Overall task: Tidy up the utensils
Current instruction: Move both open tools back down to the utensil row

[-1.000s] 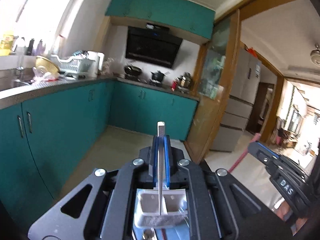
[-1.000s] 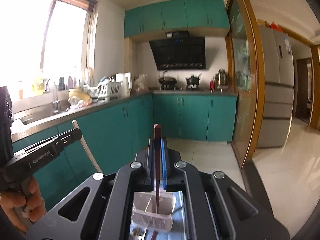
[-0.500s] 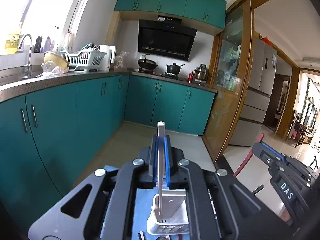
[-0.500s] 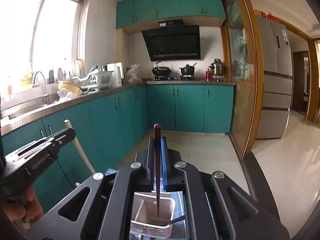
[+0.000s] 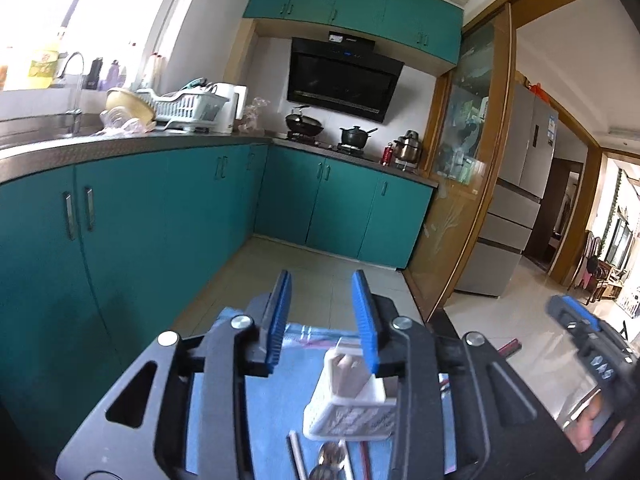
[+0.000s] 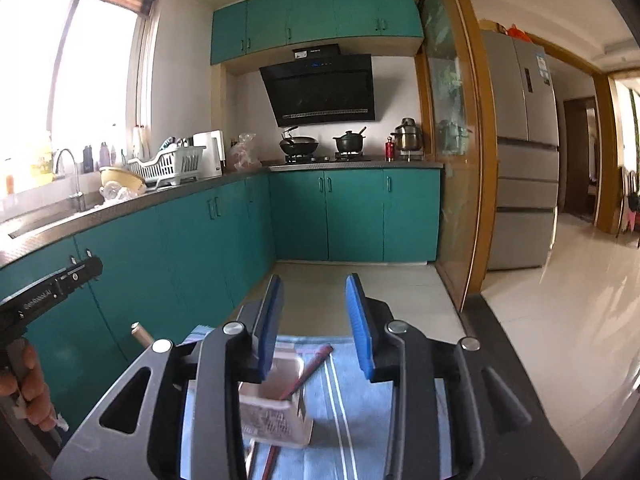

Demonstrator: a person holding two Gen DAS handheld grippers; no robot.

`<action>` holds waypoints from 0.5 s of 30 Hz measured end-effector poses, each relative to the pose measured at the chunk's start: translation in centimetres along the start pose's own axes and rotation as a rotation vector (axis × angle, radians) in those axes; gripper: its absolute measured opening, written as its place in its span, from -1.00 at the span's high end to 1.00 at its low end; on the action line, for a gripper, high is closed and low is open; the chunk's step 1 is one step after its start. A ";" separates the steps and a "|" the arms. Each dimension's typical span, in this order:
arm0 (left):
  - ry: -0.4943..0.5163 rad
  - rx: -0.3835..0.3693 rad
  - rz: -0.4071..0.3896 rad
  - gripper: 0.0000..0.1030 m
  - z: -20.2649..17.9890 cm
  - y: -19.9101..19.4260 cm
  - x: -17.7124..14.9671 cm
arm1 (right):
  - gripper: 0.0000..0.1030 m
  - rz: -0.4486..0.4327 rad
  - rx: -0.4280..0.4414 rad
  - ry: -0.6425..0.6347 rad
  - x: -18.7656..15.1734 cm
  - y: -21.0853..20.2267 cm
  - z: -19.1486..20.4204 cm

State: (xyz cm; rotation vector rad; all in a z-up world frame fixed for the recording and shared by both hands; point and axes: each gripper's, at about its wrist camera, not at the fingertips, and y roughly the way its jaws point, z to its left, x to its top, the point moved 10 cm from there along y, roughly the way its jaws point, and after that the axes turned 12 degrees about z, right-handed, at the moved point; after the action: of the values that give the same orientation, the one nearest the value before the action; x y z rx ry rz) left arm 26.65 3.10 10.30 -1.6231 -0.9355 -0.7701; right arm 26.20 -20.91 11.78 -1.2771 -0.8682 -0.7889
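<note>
A white perforated utensil holder (image 5: 348,412) stands on a blue cloth (image 5: 304,336) below both grippers; it also shows in the right wrist view (image 6: 276,420). My left gripper (image 5: 325,316) is open and empty above it. My right gripper (image 6: 316,318) is open and empty. A dark red chopstick (image 6: 306,376) leans in the holder. A pale utensil handle (image 6: 141,333) sticks up at the left. Loose utensils (image 5: 332,460) lie in front of the holder.
Teal cabinets (image 6: 192,256) and a counter with a sink and a dish rack (image 6: 168,166) run along the left. A stove with pots (image 6: 324,146) is at the back, a fridge (image 6: 524,152) at the right. The other gripper (image 5: 592,356) shows at the right edge.
Both grippers have opened. The white utensil has left my left gripper and the dark red chopstick has left my right gripper; the chopstick now leans in the holder.
</note>
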 end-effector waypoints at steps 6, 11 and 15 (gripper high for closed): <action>0.003 0.026 0.127 0.30 2.6 0.3 -7.3 | 0.36 0.115 0.032 0.029 -7.1 -1.2 -1.4; 0.040 0.020 0.345 0.30 3.1 4.5 -16.8 | 0.36 0.414 0.095 0.021 -17.5 4.5 0.6; 0.049 0.007 0.518 0.30 3.2 7.4 -23.2 | 0.36 0.625 0.140 0.011 -24.5 8.1 3.6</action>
State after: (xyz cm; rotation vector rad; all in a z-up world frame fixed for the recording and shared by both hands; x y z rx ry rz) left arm 21.96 0.84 -13.73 -1.7291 -0.4461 -0.4418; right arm 21.50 -15.84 -13.37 -1.3137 -0.4576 -0.2327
